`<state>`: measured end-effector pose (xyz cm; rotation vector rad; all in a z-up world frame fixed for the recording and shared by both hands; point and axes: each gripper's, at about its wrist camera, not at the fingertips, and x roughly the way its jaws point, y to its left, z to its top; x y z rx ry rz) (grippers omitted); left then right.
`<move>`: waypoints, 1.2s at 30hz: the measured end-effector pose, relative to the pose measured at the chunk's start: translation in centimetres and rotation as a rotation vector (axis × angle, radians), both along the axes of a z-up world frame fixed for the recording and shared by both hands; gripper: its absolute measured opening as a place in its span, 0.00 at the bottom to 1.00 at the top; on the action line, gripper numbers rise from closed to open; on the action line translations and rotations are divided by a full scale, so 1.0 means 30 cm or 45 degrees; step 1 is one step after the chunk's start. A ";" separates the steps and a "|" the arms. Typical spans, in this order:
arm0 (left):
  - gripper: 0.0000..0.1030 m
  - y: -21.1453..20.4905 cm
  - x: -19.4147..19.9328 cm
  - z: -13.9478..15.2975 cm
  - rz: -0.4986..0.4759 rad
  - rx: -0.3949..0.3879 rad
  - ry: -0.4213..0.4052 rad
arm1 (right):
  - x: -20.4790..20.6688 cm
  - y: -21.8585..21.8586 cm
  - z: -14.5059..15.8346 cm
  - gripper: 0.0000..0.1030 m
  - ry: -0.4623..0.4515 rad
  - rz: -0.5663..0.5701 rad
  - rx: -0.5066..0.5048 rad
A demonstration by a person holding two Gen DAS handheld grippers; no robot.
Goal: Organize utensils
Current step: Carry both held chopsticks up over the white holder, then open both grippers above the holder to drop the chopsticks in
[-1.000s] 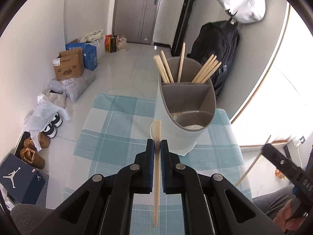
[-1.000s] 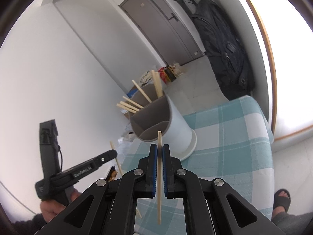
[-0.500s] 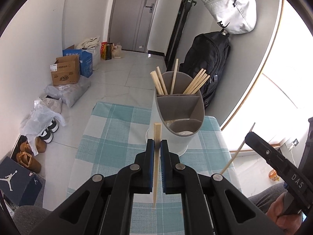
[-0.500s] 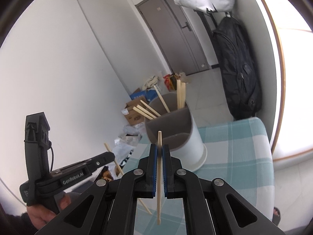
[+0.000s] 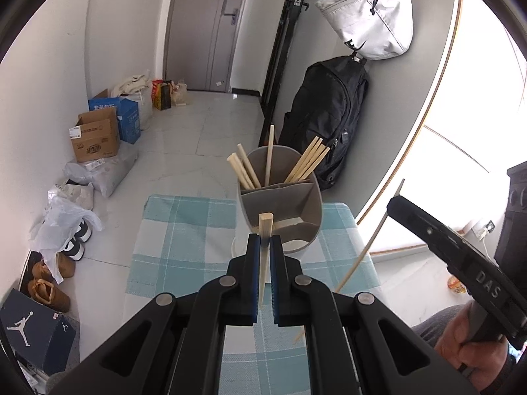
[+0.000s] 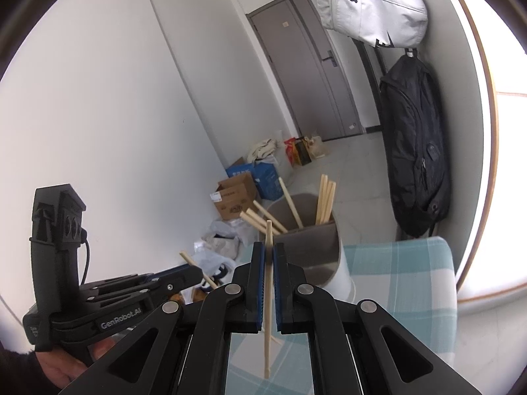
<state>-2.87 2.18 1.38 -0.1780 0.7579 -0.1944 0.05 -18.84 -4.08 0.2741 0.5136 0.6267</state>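
Left gripper [image 5: 264,242] clamps a wooden chopstick [image 5: 264,253], blue pads tight on both sides, stick upright, square top end poking above the fingertips, lower end hanging below them. Right gripper [image 6: 269,250] likewise pinches its own chopstick [image 6: 268,296], thin end up, shaft running down between the fingers.

Landmark: utensil holder [image 5: 280,204], grey cylinder with inner dividers, white base.

Table with teal-and-white checked cloth [image 5: 184,230] carries the holder, which stands toward its far edge. Black backpack [image 5: 326,112] hangs on the wall behind the holder; white bag [image 5: 369,13] above the backpack. Grey door [image 5: 204,26] far behind the holder, to its left. Cardboard box [image 5: 95,138] and blue box [image 5: 115,115] on the floor left of the holder, well apart from it. Shoes and plastic bags [image 5: 62,230] on the floor further left, near the wall.

Left gripper is just in front of the holder, stick tip overlapping the near compartment's rim in the left view. Right gripper is near the holder too, to its right side in the left view [image 5: 428,230].

Loose chopsticks [image 5: 306,164] stand tilted in the holder's far compartments: several lean left, one about upright, several lean right. Near compartment shows something pale at the bottom, can't tell what.
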 end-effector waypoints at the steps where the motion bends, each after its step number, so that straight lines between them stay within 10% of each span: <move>1: 0.02 -0.001 0.005 0.009 -0.015 0.001 0.007 | 0.011 -0.003 0.012 0.04 -0.003 0.002 0.003; 18: 0.02 0.038 0.181 0.330 -0.012 -0.048 -0.107 | 0.251 0.001 0.266 0.04 -0.105 -0.028 0.029; 36: 0.02 0.015 0.362 0.208 -0.064 -0.039 0.009 | 0.462 0.119 0.219 0.04 -0.167 -0.100 -0.063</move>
